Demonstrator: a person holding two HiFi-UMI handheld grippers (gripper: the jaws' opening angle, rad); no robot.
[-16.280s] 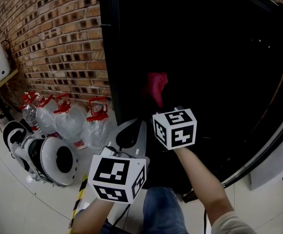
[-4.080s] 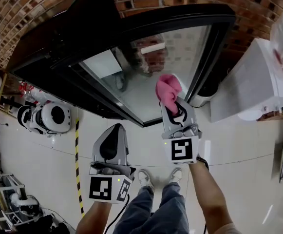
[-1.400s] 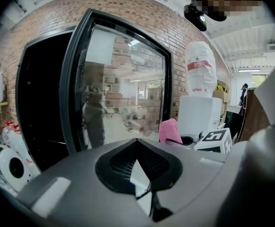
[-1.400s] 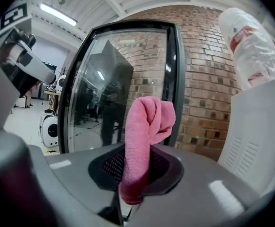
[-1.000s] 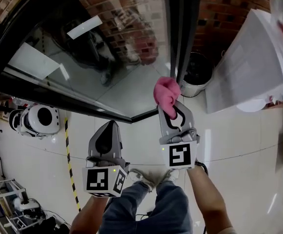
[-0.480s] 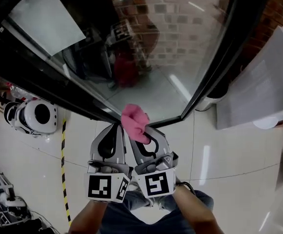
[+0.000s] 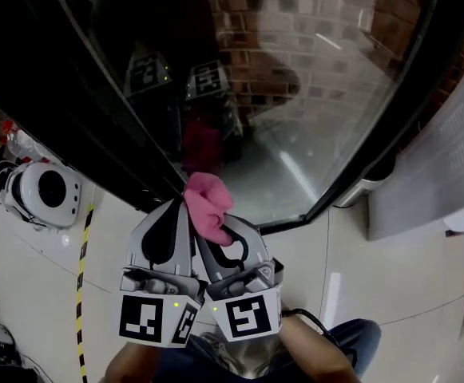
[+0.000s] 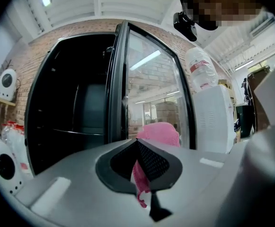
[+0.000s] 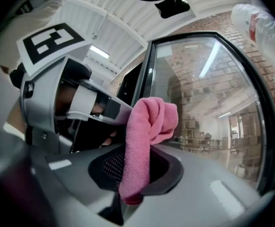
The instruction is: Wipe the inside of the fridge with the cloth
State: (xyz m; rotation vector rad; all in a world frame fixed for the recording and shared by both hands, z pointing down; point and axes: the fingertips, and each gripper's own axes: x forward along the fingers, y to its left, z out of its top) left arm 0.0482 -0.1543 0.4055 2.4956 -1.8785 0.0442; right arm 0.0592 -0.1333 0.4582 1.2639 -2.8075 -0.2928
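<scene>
The right claw [image 9: 136, 171] clamps the tail of a soft pink towelling cloth [image 9: 149, 122], low centre in the head view before the black-framed glass fridge door [image 7: 319, 94]. The left claw [image 8: 138, 150] looks pinched on a thin fold of it. Light and floppy; I'd grip its bunched middle.

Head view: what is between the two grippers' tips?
The pink cloth, gripped by the left gripper and the right gripper; the head view shows it.
</scene>
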